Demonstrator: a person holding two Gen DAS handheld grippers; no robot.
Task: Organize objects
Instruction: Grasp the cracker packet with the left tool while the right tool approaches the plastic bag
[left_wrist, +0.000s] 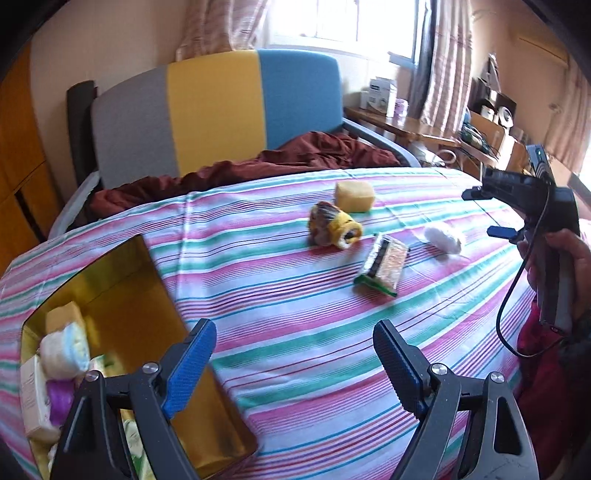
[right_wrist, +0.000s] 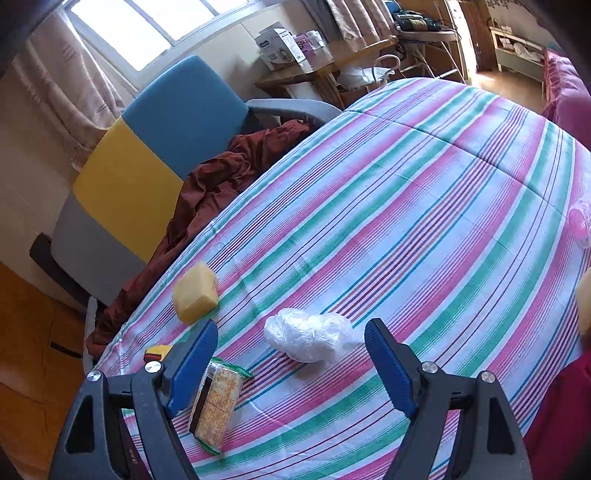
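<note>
On the striped bedspread (left_wrist: 295, 295) lie a yellow sponge (left_wrist: 354, 195), a yellow-banded roll (left_wrist: 334, 229), a cracker packet (left_wrist: 382, 264) and a white plastic bundle (left_wrist: 443, 238). A golden box (left_wrist: 122, 288) at the left holds several items. My left gripper (left_wrist: 295, 369) hovers open beside the box with nothing between its fingers. My right gripper (left_wrist: 487, 213), held by a hand (left_wrist: 554, 258), shows at the right. In the right wrist view my right gripper (right_wrist: 291, 369) is open; the white bundle (right_wrist: 310, 338) lies just ahead, the cracker packet (right_wrist: 216, 402) by its left finger, the sponge (right_wrist: 195, 291) farther left.
A chair with a grey, yellow and blue back (left_wrist: 214, 107) stands behind the bed, with a maroon cloth (left_wrist: 258, 166) heaped on its seat. A wooden side table (right_wrist: 317, 70) carries boxes. A pink object (right_wrist: 580, 221) sits at the right edge.
</note>
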